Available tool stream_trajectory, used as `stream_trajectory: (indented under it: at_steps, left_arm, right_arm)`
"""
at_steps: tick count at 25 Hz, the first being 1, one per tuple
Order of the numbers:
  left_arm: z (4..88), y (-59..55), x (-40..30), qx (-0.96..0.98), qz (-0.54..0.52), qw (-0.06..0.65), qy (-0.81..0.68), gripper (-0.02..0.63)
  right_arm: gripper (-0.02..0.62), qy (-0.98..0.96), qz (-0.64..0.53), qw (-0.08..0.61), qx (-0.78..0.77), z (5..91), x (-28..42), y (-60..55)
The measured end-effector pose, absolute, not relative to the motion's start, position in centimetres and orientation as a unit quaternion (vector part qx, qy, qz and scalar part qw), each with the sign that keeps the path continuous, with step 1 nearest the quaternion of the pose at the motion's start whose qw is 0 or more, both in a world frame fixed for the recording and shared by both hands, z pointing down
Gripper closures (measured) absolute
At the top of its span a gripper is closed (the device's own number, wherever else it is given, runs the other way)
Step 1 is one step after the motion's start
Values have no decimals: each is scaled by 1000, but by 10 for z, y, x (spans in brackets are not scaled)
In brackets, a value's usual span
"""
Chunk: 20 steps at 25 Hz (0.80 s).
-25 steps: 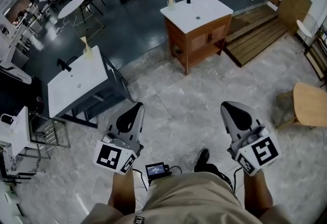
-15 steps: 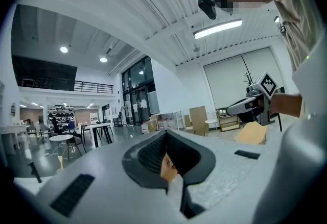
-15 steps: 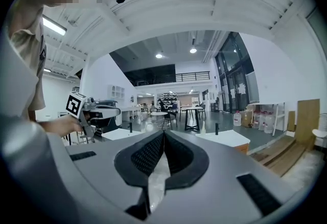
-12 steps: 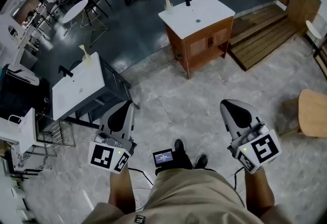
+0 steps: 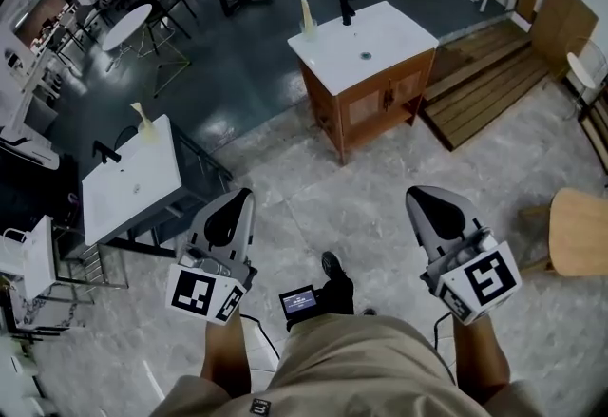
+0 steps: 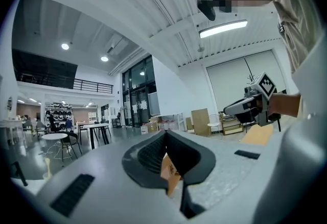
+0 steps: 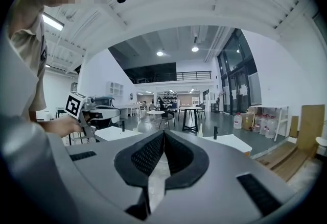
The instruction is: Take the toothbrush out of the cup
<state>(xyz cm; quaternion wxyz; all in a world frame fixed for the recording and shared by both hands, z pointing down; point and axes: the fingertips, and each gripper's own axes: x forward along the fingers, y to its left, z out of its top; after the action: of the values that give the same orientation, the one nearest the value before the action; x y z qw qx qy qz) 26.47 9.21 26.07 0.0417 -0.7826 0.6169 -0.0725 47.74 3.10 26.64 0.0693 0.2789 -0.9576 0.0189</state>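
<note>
1. Huge open hall, dark floor further out and pale marbled tiles right underfoot, with the head camera staring steeply down at it all.
2. Far left sits a white sink stand (image 5: 133, 182) with a black tap (image 5: 104, 151). A pale cup (image 5: 144, 125) at its back edge has something thin poking out, way too small to say what.
3. Next is the left gripper (image 5: 236, 206), held out level over the tiles. Its own view shows the pads squeezed together with nothing pinched. The brown bit showing past them looks like background furniture to me.
4. Middle, further off, is a wooden sink cabinet (image 5: 366, 87) with a white top, a black faucet (image 5: 347, 7) and a second cup (image 5: 309, 28) at the back left corner. The thin pale stick standing in it is, I'd bet, the toothbrush (image 5: 304, 7). It's well apart from both grippers, so the job hasn't really begun.
5. Then the right gripper (image 5: 425, 204), same deal: closed tight, empty, hovering over the floor. A round wooden table (image 5: 579, 230) sits off at the right edge.
6. Handling guess: a toothbrush is light, stiff and skinny, with a smooth plastic handle that can slip or swivel in the pads. I'd open up, pinch the handle squarely just above the cup rim and lift straight up. That cup is probably light too, so it may tip or ride along unless the other gripper steadies it.
</note>
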Motion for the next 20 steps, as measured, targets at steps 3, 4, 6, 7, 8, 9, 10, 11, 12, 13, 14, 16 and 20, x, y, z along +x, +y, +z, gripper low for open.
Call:
stream_trajectory:
  at_steps: [3,4,6,7,8,9,10,11,12,13,14,16,20]
  left_arm:
    - [263,54,237,-781,-68,41,619,600]
    - [264,41,227,-780,-67,40,621,600]
    - [267,14,204,-778,-63,36,624,600]
    - [268,0,193,-779,-62,34,623,600]
    - [269,-15,184,-780,-61,31,622,600]
    - [270,-29,177,-783,-61,28,618,600]
    - [270,-42,172,-787,-62,27,613,600]
    - [270,-53,168,-791,-64,28,608,600]
    - [270,-64,164,-795,-67,31,602,600]
    - [268,-73,160,-798,-69,34,598,600]
    - [267,-81,155,-800,-70,37,595,600]
    - [263,-93,145,-800,-67,39,595,600]
    - [262,-115,129,-797,-60,33,601,600]
  right_arm:
    - [591,-957,25,71,280,269,450,-9]
    - [591,-957,28,73,279,271,440,-23]
    - [591,-958,30,79,275,273,417,-49]
    - [591,-958,28,82,273,274,405,-62]
    - [591,-958,27,85,272,274,393,-76]
    - [591,-958,26,86,272,274,383,-90]
    - [591,-958,25,87,274,274,375,-103]
    - [591,-957,26,86,275,274,367,-115]
    - [591,-957,28,84,278,274,359,-125]
    - [591,-956,30,82,280,275,352,-134]
    - [591,-956,33,82,280,276,345,-141]
    - [591,-957,32,85,274,278,332,-151]
    - [591,-961,33,74,266,273,314,-178]
